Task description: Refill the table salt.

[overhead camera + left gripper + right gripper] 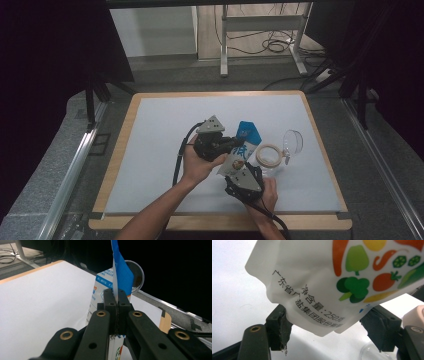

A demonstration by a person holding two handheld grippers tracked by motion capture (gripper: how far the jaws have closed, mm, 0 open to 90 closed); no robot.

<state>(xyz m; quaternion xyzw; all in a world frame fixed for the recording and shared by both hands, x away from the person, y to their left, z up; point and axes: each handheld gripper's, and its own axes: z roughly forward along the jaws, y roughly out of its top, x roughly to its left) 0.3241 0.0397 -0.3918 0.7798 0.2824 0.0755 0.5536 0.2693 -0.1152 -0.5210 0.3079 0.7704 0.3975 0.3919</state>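
Just left of the tape roll (268, 155) on the white table (160, 145), snack pouch (241, 152) held off the surface: left gripper (235, 142) clamped tight on its blue top edge, right gripper (239, 172) with jaws spread, bracketing the pouch's bottom corner, left pad touching it; clear round lid (293, 141) just beyond the roll.

Black two-jaw tool (235, 143), brass-ringed screws, grey triangular plate, black trailing cable, bare forearms
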